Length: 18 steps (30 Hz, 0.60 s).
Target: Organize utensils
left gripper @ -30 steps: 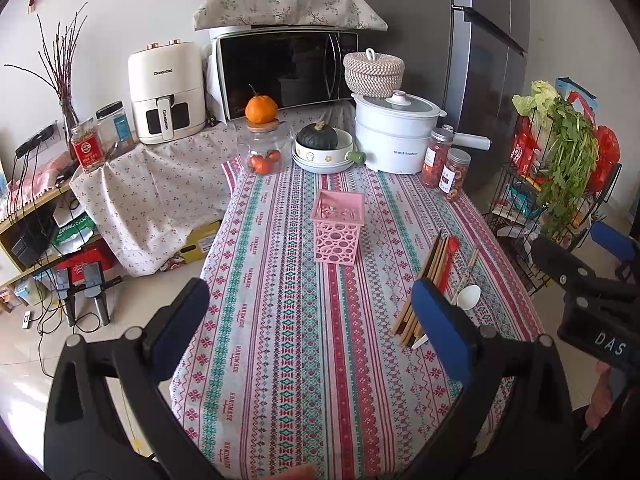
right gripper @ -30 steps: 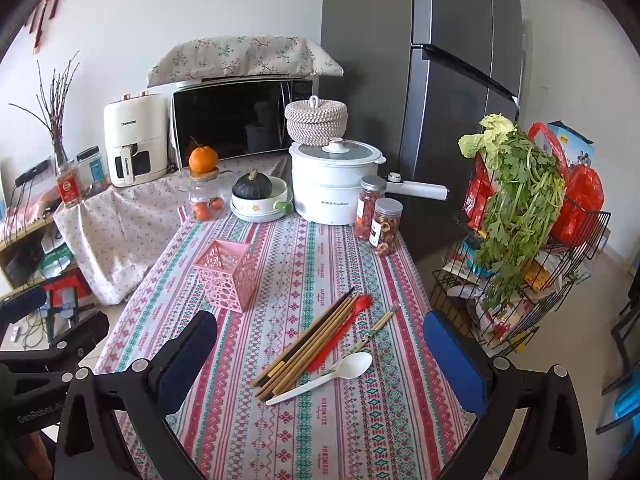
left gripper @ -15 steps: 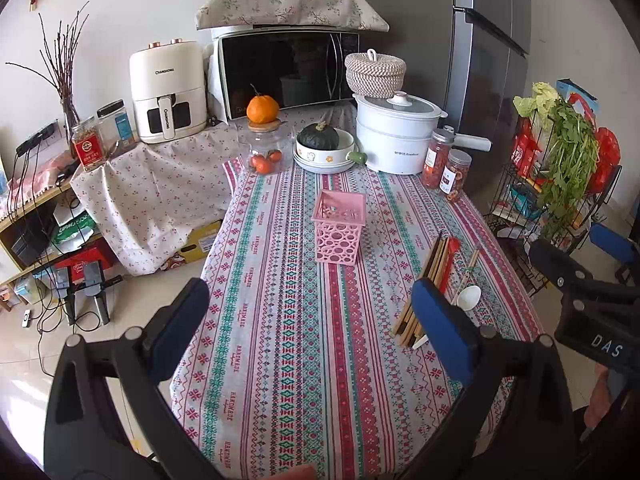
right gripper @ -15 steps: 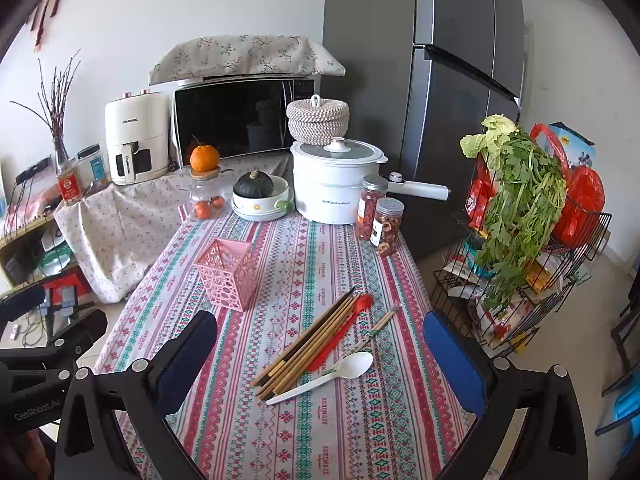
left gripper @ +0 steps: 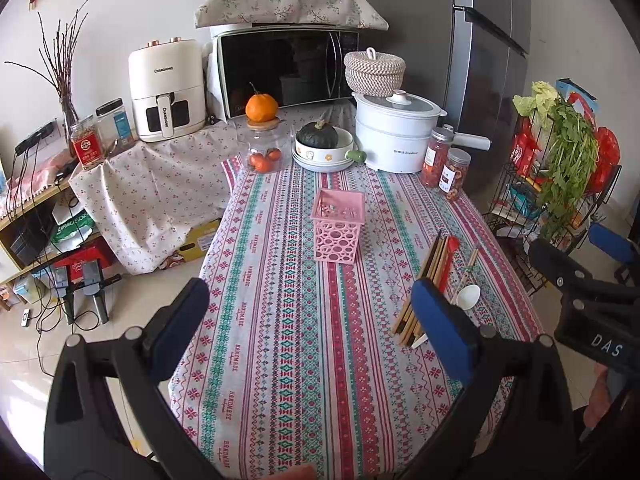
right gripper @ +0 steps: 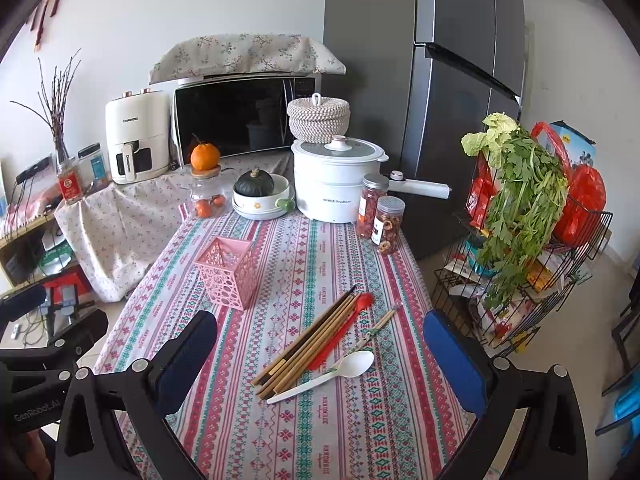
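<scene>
A pink perforated utensil basket (left gripper: pixel 339 225) (right gripper: pixel 229 272) stands upright mid-table on the patterned tablecloth (left gripper: pixel 288 320). To its right lie several wooden chopsticks (right gripper: pixel 310 342) (left gripper: pixel 425 276), a red spoon (right gripper: pixel 344 326), a thin patterned utensil (right gripper: pixel 378 326) and a white plastic spoon (right gripper: pixel 328 374) (left gripper: pixel 466 298). My left gripper (left gripper: pixel 308 316) is open and empty, hovering above the near table end. My right gripper (right gripper: pixel 320 354) is open and empty, above the utensils; it also shows at the right of the left wrist view (left gripper: pixel 580 292).
At the far table end stand a jar with an orange (left gripper: pixel 262 136), a bowl with a squash (left gripper: pixel 322 146), a white pot (left gripper: pixel 394 134) and two snack jars (left gripper: pixel 446 162). A microwave (left gripper: pixel 280 68) and air fryer (left gripper: pixel 166 88) sit behind. A wire rack with greens (right gripper: pixel 520 220) stands right.
Both grippers have shifted only slightly; the view is almost unchanged. Nothing on the table has moved.
</scene>
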Each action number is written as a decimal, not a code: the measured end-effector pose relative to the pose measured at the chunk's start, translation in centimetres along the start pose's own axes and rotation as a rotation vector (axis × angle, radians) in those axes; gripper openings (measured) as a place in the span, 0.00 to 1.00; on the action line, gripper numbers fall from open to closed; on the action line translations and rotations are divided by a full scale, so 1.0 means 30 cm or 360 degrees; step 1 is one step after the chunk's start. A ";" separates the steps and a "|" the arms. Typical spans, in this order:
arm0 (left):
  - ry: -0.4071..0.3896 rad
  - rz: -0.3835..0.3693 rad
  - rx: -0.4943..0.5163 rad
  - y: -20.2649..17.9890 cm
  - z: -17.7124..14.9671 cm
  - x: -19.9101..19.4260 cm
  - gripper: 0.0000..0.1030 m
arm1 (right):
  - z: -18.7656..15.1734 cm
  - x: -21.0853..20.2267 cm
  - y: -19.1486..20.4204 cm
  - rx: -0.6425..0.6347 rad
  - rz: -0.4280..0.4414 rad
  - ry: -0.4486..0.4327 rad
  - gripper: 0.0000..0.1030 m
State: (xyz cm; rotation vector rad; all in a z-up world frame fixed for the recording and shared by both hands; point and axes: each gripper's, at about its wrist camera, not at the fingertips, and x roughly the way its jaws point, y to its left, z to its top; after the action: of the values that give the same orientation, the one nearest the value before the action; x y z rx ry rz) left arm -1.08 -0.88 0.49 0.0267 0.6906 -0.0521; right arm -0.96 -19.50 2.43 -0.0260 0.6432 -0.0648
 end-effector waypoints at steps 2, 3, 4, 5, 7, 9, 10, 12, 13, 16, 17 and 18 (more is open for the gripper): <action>0.0010 -0.0004 -0.0007 -0.003 0.001 0.009 0.98 | -0.001 0.001 0.000 0.0002 0.0002 0.0001 1.00; 0.0018 -0.0010 -0.0010 -0.003 0.001 0.015 0.98 | 0.000 0.002 -0.001 0.0005 0.0005 0.0004 1.00; 0.0024 -0.0014 -0.0012 -0.004 0.004 0.022 0.98 | 0.001 0.006 -0.003 0.0011 0.0013 0.0010 1.00; 0.0027 -0.0017 -0.0011 -0.007 0.006 0.031 0.98 | 0.003 0.013 -0.008 0.0023 0.0027 0.0021 1.00; 0.0032 -0.0017 0.0008 -0.014 0.012 0.053 0.98 | 0.009 0.036 -0.025 0.0056 0.0034 0.0050 1.00; 0.0047 -0.0033 0.0042 -0.028 0.021 0.079 0.98 | 0.021 0.079 -0.051 0.0073 0.0037 0.0090 1.00; 0.0066 -0.0048 0.0066 -0.040 0.026 0.096 0.98 | 0.025 0.107 -0.070 0.0087 0.0021 0.0119 1.00; 0.0123 -0.0092 0.0113 -0.062 0.039 0.134 0.98 | 0.032 0.177 -0.116 0.0125 -0.0008 0.0198 1.00; 0.0146 -0.0124 0.0140 -0.076 0.046 0.153 0.98 | 0.034 0.216 -0.143 0.0156 -0.0019 0.0247 1.00; 0.0259 -0.0237 0.0213 -0.131 0.068 0.223 0.98 | 0.031 0.329 -0.225 0.0265 -0.0038 0.0402 1.00; 0.0299 -0.0274 0.0234 -0.153 0.075 0.248 0.98 | 0.028 0.366 -0.254 0.0303 -0.0046 0.0453 1.00; 0.0337 -0.0310 0.0263 -0.179 0.083 0.274 0.98 | 0.025 0.398 -0.279 0.0336 -0.0052 0.0500 1.00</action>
State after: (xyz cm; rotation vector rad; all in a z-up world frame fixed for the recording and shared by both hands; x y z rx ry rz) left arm 6.52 -6.66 -2.85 0.1247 0.8977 -0.2969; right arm 8.59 -28.67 -3.75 0.1810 0.9473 -0.1706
